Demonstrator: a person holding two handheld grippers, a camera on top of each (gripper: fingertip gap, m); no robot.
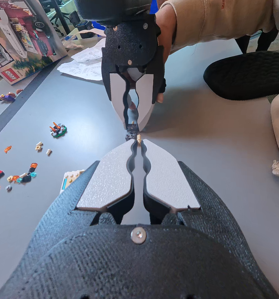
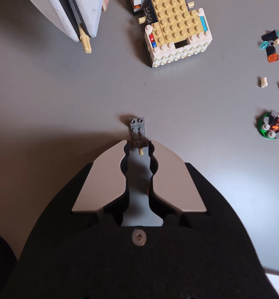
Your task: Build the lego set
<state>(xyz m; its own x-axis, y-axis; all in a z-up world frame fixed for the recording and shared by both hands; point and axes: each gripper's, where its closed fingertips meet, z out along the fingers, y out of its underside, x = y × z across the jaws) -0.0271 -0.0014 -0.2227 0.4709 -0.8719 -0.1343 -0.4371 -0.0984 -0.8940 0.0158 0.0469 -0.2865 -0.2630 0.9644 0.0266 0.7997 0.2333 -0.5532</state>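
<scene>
Spreading across a grey tabletop [image 2: 54, 97], loose toy bricks surround a tan-and-white studded brick building [image 2: 176, 37] and a green round plate with orange flames [image 1: 58, 129]. Between them the right gripper [image 2: 138, 142] straddles one end of a small dark-grey studded brick assembly [image 2: 138, 129]; whether its pads press cannot be told. The left gripper [image 1: 138, 141], nearly closed, pinches a slim tan plastic peg [image 1: 138, 139] just beside that assembly. Peg and assembly look light, rigid and smooth, likely to slip; the flat sides offer the surest hold.
</scene>
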